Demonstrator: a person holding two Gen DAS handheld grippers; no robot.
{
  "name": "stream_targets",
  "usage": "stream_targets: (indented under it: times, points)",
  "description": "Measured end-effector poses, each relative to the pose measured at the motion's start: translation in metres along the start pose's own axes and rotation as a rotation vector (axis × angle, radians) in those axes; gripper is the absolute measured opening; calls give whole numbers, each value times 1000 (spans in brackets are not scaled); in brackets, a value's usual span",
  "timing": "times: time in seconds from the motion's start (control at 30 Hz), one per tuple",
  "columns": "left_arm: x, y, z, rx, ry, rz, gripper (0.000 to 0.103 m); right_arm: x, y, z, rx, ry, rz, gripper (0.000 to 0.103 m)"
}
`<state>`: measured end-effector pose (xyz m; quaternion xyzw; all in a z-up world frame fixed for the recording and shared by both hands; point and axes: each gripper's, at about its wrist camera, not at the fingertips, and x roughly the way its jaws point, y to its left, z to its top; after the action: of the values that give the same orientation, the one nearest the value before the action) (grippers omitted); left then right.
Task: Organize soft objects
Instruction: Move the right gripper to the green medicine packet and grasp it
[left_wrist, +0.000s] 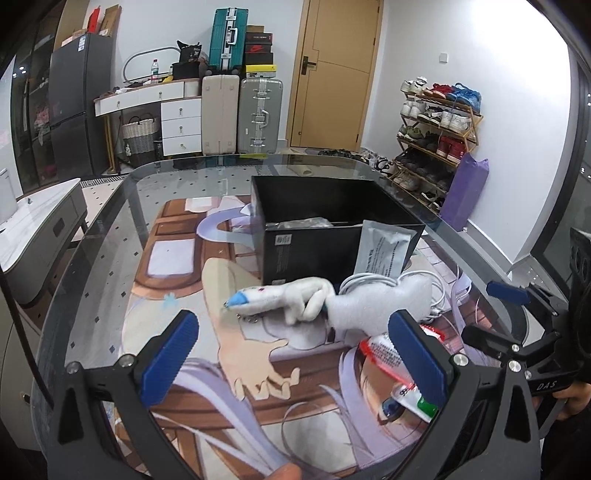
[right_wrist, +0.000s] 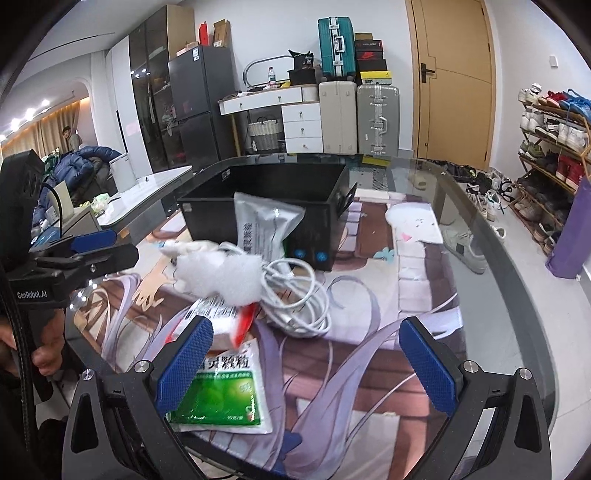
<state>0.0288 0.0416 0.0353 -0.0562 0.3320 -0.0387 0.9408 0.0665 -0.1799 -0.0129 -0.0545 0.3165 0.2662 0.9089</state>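
A white plush toy (left_wrist: 332, 301) with a blue tip lies on the printed mat in front of a black open box (left_wrist: 332, 221). My left gripper (left_wrist: 295, 360) is open and empty just short of the toy. The toy also shows in the right wrist view (right_wrist: 218, 271), beside a white coiled cable (right_wrist: 295, 295). A grey foil pouch (right_wrist: 264, 225) leans on the box (right_wrist: 266, 206). My right gripper (right_wrist: 306, 363) is open and empty, over the mat near a green-and-white sachet (right_wrist: 221, 391) and a red-and-white packet (right_wrist: 225, 325). The right gripper also shows at the right edge of the left wrist view (left_wrist: 509, 325).
The glass table (left_wrist: 110, 258) carries a printed anime mat (left_wrist: 192, 295). The cable (left_wrist: 373, 282) and pouch (left_wrist: 388, 251) sit by the box. A shoe rack (left_wrist: 436, 129) and purple bag (left_wrist: 463, 192) stand at the right; suitcases (left_wrist: 240, 114) and drawers at the back.
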Motion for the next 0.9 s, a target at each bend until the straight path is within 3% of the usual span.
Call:
stream_targets:
  times: [0.9]
  points:
    - [4,1,-15,12,22,-1,103,23,43,-25,-96,118,112,102]
